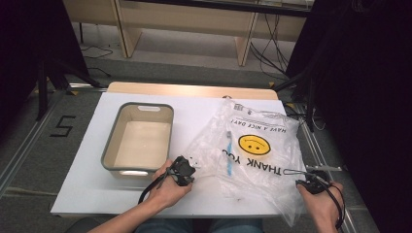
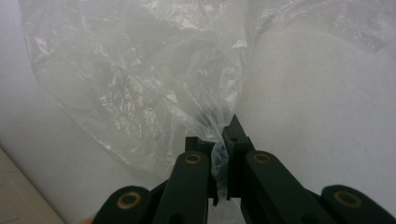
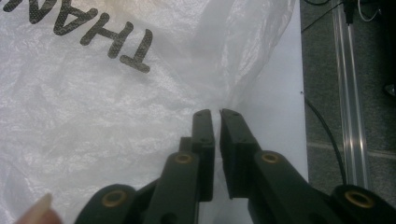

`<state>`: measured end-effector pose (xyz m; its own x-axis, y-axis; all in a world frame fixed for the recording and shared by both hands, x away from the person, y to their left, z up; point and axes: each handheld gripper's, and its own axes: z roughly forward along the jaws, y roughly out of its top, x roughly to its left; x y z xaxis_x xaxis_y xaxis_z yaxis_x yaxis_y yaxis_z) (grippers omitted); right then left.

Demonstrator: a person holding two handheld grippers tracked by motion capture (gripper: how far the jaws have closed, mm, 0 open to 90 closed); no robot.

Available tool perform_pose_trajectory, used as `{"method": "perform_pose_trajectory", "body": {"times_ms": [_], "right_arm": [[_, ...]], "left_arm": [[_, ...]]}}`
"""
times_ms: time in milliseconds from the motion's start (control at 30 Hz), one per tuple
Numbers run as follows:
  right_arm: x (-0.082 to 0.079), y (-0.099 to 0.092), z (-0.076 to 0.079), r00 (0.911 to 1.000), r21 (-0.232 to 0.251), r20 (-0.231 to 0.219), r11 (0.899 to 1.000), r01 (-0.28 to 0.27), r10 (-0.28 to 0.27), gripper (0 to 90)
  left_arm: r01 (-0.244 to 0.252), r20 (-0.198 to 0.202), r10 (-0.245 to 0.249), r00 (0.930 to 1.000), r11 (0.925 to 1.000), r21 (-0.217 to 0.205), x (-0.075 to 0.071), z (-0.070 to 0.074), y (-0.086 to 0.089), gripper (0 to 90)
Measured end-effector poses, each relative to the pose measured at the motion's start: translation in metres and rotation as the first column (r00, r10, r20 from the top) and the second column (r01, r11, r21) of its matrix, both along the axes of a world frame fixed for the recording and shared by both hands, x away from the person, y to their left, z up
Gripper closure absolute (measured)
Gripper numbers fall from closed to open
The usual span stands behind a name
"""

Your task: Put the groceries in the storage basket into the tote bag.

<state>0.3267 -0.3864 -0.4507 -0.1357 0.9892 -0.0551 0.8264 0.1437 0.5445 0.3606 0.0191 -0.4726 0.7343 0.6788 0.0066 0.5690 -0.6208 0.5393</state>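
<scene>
A crinkled, clear plastic bag (image 1: 252,145) printed with a yellow smiley face and "THANK YOU" lies across the right half of the white tabletop (image 1: 87,179), with a slim blue toothbrush (image 1: 229,153) visible through it. The left gripper (image 1: 187,170) pinches the bag's gathered left edge near the front edge, and the right gripper (image 1: 303,180) clamps its thin film at the front right corner. A rectangular grey-rimmed cream tub (image 1: 138,138) sits on the left half.

crinkled glossy clear plastic bag (image 1: 252,145); matt white table (image 1: 97,160).
</scene>
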Motion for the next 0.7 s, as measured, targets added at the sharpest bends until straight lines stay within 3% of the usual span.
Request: {"method": "perform_pose_trajectory", "body": {"times_ms": [367, 700], "right_arm": [[0.001, -0.002, 0.002, 0.9995, -0.008, 0.028, 1.0, 0.011, -0.011, 90.0], [0.014, 0.003, 0.004, 0.993, -0.034, 0.118, 0.999, 0.014, -0.01, 90.0]], "left_arm": [[0.04, -0.015, -0.04, 0.9991, 0.999, -0.019, -0.012, 0.007, -0.001, 89.0], [0.11, -0.045, -0.111, 0.9928, 0.9933, -0.036, -0.03, 0.012, -0.01, 89.0]]}}
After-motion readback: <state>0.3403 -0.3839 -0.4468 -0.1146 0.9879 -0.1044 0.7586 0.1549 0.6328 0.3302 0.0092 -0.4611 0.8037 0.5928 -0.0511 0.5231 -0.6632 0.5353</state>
